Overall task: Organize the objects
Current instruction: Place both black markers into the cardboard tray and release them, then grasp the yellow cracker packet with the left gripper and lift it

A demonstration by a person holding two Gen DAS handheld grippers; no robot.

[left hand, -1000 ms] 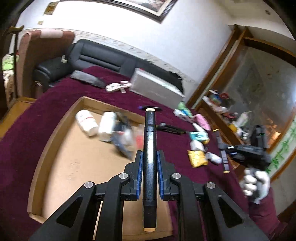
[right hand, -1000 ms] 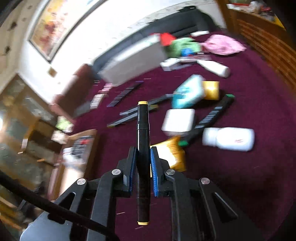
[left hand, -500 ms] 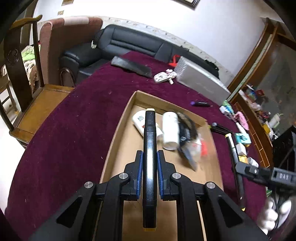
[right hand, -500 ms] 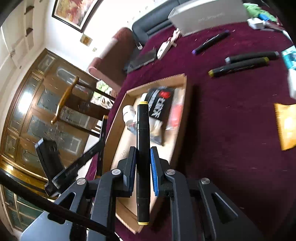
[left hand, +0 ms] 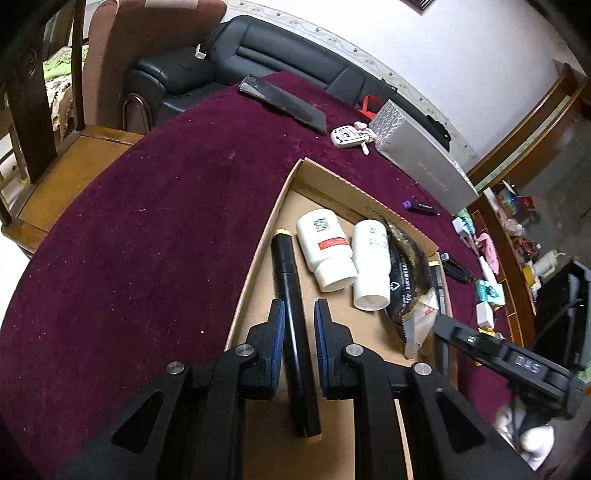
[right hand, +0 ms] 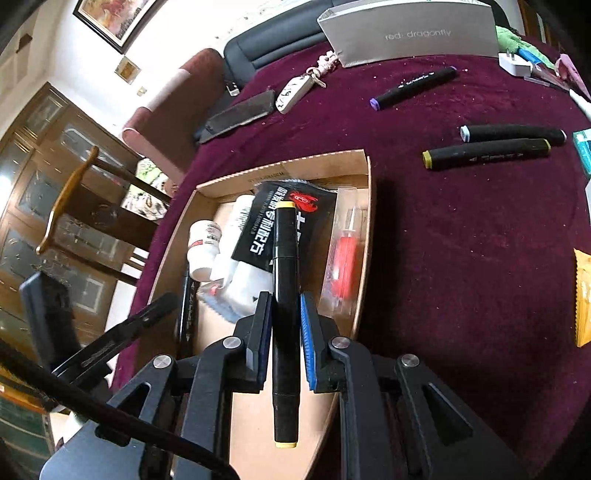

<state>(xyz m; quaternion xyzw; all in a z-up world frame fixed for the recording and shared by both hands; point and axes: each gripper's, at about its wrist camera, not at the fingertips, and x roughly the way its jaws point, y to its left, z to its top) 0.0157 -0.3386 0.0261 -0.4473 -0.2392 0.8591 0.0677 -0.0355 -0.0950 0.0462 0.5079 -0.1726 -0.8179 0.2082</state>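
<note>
Right hand-held gripper point(right hand: 285, 297) clamps black marker point(right hand: 284, 240).

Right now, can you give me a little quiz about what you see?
1. True or false: two white bottles lie in the tray.
2. What is the right gripper shut on? A) a marker B) a key fob C) a spoon
3. Which words are printed on the silver case?

Key: 1 true. 2 A. 3 red dragonfly.
</note>
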